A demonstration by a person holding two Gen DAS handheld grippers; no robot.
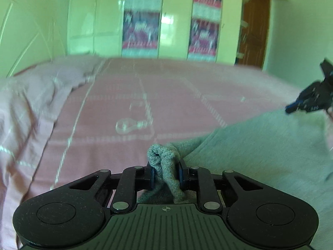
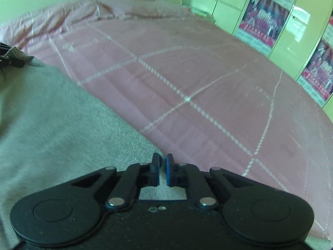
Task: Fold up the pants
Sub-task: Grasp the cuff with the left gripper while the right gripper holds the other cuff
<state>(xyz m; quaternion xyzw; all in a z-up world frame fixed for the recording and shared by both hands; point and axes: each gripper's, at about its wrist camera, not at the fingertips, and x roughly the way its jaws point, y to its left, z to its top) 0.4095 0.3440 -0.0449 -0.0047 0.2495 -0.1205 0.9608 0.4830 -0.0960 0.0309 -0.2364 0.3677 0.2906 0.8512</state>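
The grey pants [image 1: 270, 145] are lying spread on the pink bedspread [image 1: 145, 95], at its near edge. The left gripper [image 1: 166, 173] is pinching a bunched corner of them between its blue pads. The right gripper [image 2: 162, 170] is hovering over the cloth's edge, fingers nearly closed with a thin gap, seemingly gripping nothing. Pillows [image 1: 41, 83] are sitting at the bedspread's far left.

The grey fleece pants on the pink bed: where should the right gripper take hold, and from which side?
Grip the grey fleece pants at their straight edge beside the right gripper, approaching from the pink bedspread side, where the edge lies exposed.
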